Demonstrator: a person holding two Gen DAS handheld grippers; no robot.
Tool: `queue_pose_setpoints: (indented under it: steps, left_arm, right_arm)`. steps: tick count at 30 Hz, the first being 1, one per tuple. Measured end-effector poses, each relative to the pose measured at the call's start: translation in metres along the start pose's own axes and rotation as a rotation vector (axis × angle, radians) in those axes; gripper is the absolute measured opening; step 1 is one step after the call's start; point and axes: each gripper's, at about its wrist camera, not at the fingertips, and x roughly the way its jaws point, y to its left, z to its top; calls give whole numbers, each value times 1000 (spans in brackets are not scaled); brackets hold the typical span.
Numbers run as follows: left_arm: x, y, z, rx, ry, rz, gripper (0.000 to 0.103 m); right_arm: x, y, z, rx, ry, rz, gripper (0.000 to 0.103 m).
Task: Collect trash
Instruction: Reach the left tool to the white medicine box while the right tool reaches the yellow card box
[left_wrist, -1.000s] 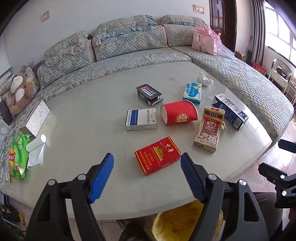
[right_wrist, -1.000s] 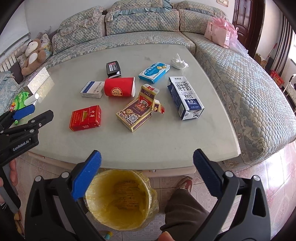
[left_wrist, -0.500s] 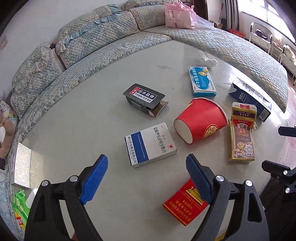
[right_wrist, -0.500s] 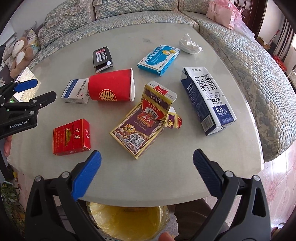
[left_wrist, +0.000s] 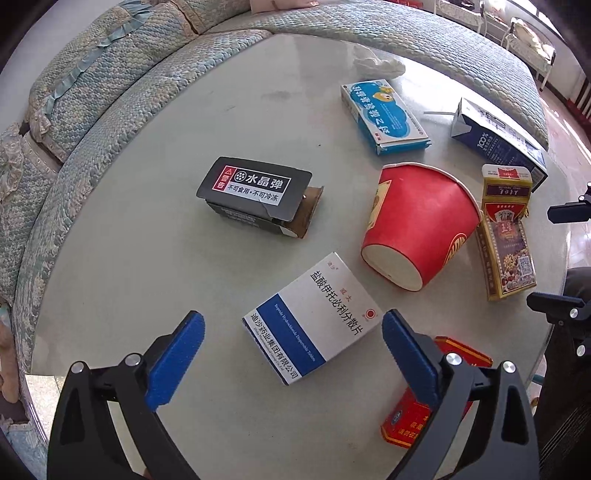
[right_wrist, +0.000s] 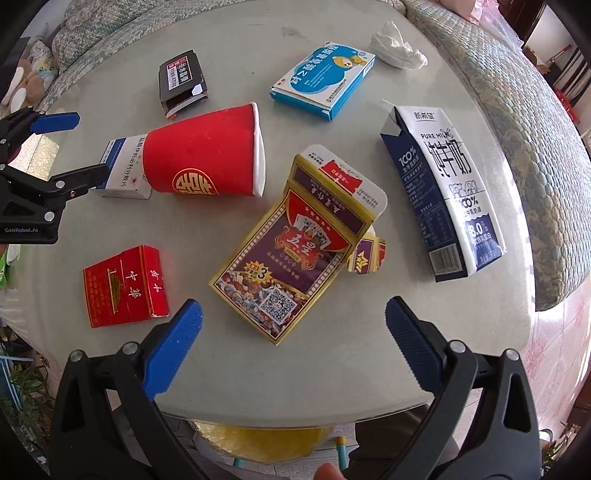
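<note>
My left gripper (left_wrist: 291, 321) points down over the table, jaws opening, and a white-and-blue medicine box (left_wrist: 314, 317) lies between its blue pads without touching them. My right gripper (right_wrist: 293, 306) stands open just above the near end of a purple-and-yellow playing-card box (right_wrist: 291, 251), gripping nothing. A red paper cup (left_wrist: 417, 225) lies on its side between the two boxes. A red cigarette pack (right_wrist: 125, 288) lies near the front edge. In the right wrist view the left gripper (right_wrist: 86, 146) hovers at the white box (right_wrist: 122, 166).
On the grey table (left_wrist: 147, 277) also lie a black box (left_wrist: 255, 192), a light-blue medicine box (right_wrist: 325, 79), a milk carton (right_wrist: 443, 192) and a crumpled tissue (right_wrist: 397, 48). A yellow-lined bin (right_wrist: 266, 439) stands under the front edge. A quilted sofa (left_wrist: 110, 92) wraps the far side.
Both grippers came forward and down over the table. The left one rolled and opened wider, moving from the red pack to the white-and-blue box. The right moved from above the bin to the card box.
</note>
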Motion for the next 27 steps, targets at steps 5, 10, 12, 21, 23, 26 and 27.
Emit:
queue_pose_setpoints:
  steps: [5, 10, 12, 21, 23, 26, 27]
  left_arm:
    - [18, -2, 10, 109, 23, -24, 94]
    - [36, -6, 10, 188, 52, -59, 96]
    - [38, -5, 11, 200, 55, -94, 96]
    - [47, -7, 2, 274, 93, -99, 96]
    - [52, -11, 1, 286, 96, -97, 96]
    - [54, -17, -1, 331, 75, -81, 97]
    - [54, -16, 0, 338, 71, -77, 97]
  right_arm:
    - [9, 5, 7, 30, 17, -24, 97]
    - [21, 6, 11, 52, 29, -31, 97]
    - [26, 4, 11, 57, 40, -19, 97]
    - [42, 5, 7, 48, 57, -32, 97]
    - [45, 17, 7, 50, 60, -29, 97]
    - [51, 20, 7, 46, 62, -33, 97]
    - [51, 21, 7, 42, 55, -40, 97]
